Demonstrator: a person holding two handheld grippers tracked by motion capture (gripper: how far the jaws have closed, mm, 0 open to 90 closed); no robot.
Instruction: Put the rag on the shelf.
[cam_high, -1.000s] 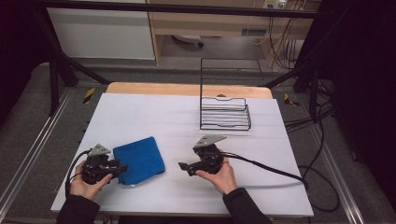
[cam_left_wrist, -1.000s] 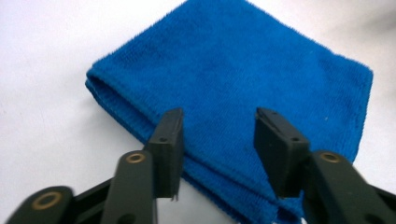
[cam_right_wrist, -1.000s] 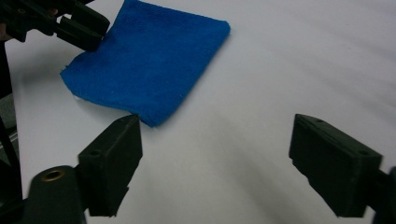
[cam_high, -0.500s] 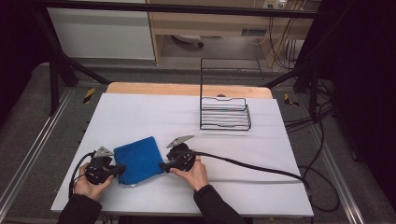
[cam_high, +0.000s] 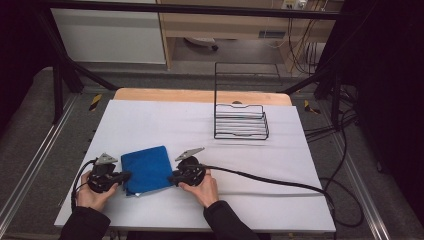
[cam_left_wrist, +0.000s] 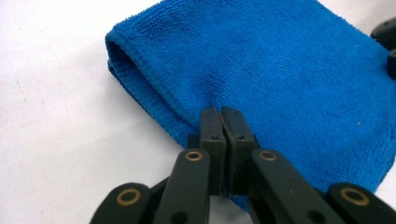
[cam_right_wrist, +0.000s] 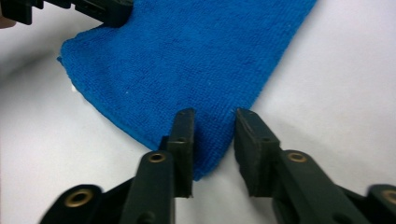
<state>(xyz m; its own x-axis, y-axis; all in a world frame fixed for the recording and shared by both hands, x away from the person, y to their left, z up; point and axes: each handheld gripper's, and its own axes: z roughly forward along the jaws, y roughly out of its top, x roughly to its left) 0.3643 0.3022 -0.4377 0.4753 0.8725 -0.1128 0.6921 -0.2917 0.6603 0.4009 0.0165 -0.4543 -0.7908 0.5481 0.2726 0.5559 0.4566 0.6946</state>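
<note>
we see the folded blue cloth (cam_high: 147, 170) lying flat on the white table cover (cam_high: 150, 120), in the lower left part of the high view, between the two hands. at its left edge our left gripper (cam_left_wrist: 223, 122) has its jaws pressed together on the cloth's hem, a fold of blue pinched between the pads in the left gripper view. at the cloth's right edge our right gripper (cam_right_wrist: 214, 122) straddles a corner of the cloth: its jaws have just been closing and now stand narrow, a gap between them with the corner lying in it, the pads not yet pressing. farther off, in the upper middle of the high view, a black wire rack (cam_high: 241, 122) stands on the table, well apart from the cloth.
</note>
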